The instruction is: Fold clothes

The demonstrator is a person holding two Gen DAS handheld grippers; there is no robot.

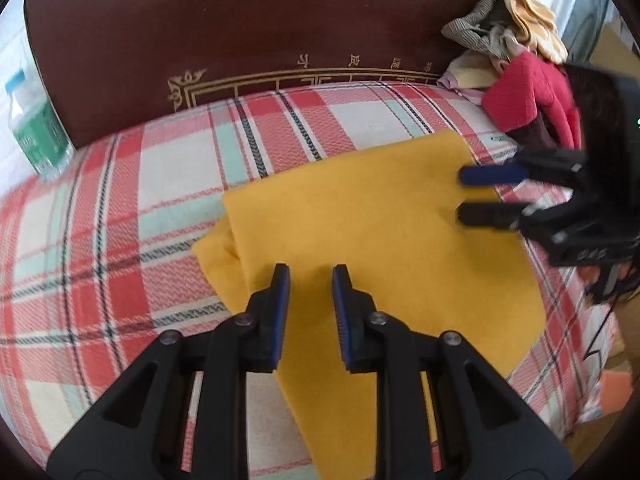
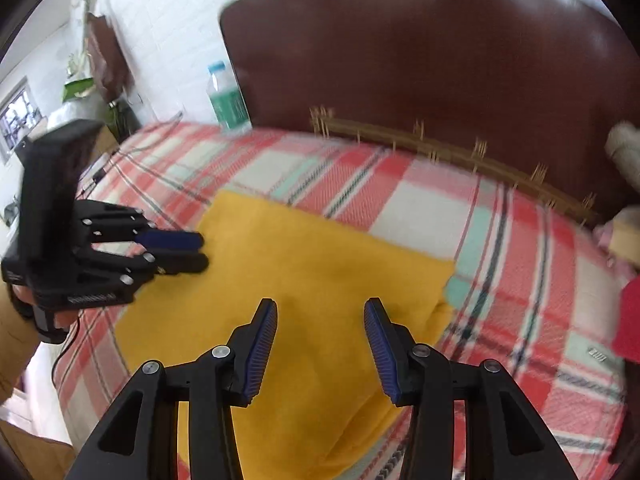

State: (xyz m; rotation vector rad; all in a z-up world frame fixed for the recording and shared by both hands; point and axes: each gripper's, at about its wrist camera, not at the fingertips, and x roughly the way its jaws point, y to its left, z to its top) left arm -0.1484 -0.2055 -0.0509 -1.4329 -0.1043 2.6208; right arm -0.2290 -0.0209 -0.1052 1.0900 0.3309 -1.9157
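Note:
A yellow garment (image 1: 360, 232) lies folded flat on the plaid bed cover (image 1: 120, 220); it also shows in the right wrist view (image 2: 320, 272). My left gripper (image 1: 311, 276) hovers over its near left part, jaws slightly apart and empty; it shows from the side in the right wrist view (image 2: 202, 252). My right gripper (image 2: 320, 308) is open and empty above the garment's middle; in the left wrist view it (image 1: 460, 194) reaches in over the garment's right edge.
A dark brown headboard (image 1: 240, 32) stands behind the bed. A pile of clothes (image 1: 516, 48) with a red piece (image 1: 524, 96) sits at the back right. A plastic bottle (image 1: 32, 120) stands at the left by the headboard.

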